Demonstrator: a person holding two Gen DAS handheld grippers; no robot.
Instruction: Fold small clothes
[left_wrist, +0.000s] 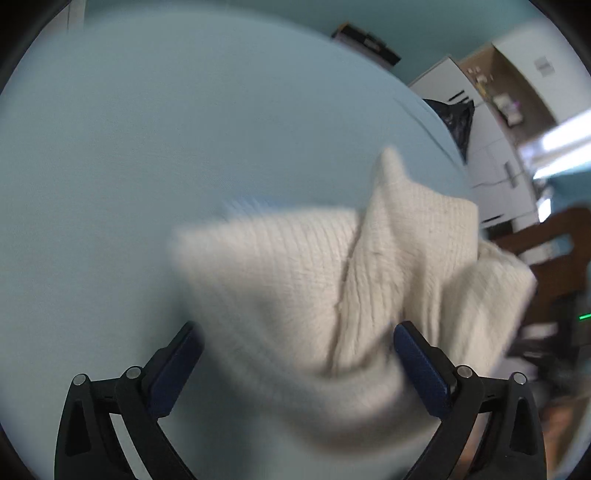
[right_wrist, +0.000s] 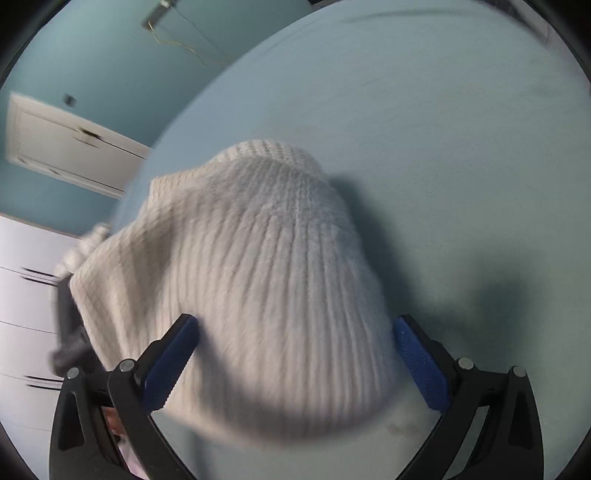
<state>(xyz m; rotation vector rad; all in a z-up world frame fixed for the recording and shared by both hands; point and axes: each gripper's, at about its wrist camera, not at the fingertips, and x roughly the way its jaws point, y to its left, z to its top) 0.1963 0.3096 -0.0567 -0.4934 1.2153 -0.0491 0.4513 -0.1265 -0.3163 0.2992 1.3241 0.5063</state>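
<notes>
The cream knit garment (left_wrist: 332, 280) lies bunched, not yet folded, on the blue surface (left_wrist: 147, 147), between the wide-open jaws of the left gripper (left_wrist: 295, 332) and right gripper (right_wrist: 295, 328).

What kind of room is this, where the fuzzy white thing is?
Probably a room in a home, maybe a bedroom. A cream knit garment lies on a pale blue fabric surface like a bed; there are white drawers, a white door and wooden furniture.
</notes>
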